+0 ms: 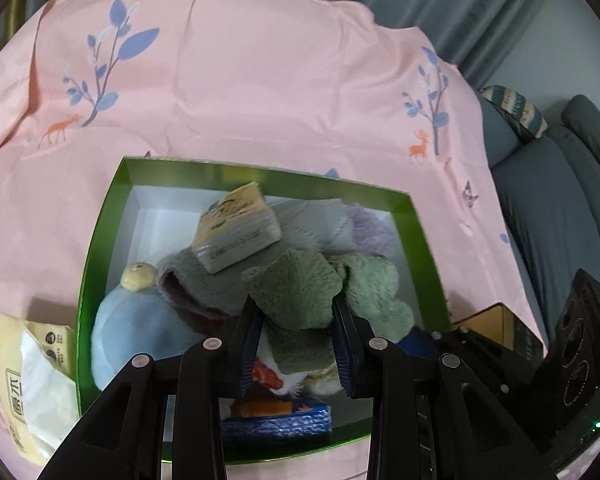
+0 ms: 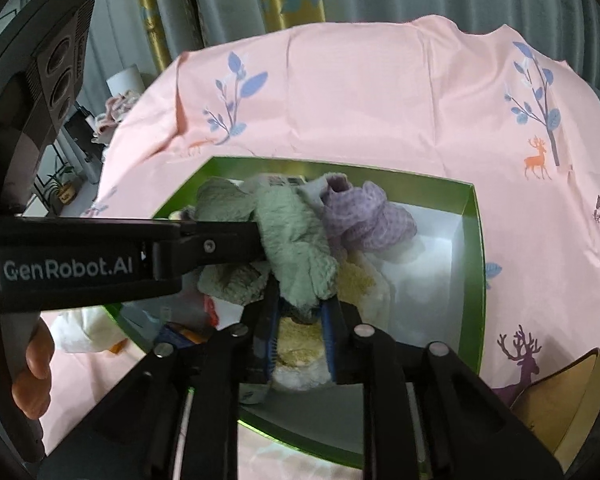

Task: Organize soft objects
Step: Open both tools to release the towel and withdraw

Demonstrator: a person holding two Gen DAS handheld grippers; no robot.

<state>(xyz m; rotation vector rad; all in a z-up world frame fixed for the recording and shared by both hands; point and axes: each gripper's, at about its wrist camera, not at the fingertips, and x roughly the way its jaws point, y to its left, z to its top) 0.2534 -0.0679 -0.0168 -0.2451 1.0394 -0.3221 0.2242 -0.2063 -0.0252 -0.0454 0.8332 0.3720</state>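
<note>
A: Where is the sage-green fleecy cloth (image 1: 296, 288) right now?

B: Over the shallow green-rimmed cardboard box with a white inside (image 1: 100, 240), which sits on the pink sheet printed with blue trees and orange deer (image 1: 260, 80). Both tools have hold of it. The left gripper (image 1: 298, 320) has its blue-padded fingers closed on one bunch of the fleece, and the right gripper (image 2: 300, 328) pinches another bunch, its fingers close together on the fabric.

A: So the cloth is strung between them?

B: It looks that way — from the right wrist view the left tool reaches in sideways and meets the same green fleece (image 2: 296, 240).

A: What is underneath?

B: A pale blue plush toy with a small yellow cap (image 1: 136, 328), a grey fleecy sock-like piece (image 1: 204, 280), a lilac waffle-knit cloth (image 2: 364, 216) and a small yellow-printed tissue packet (image 1: 236, 228) lying on top (it could slide off if the pile shifts).

A: How to do this step well?

B: I'd keep both pinches firm, draw the two ends apart evenly so the cloth flattens, and lower it into the open white corner — without dragging the packet.
</note>
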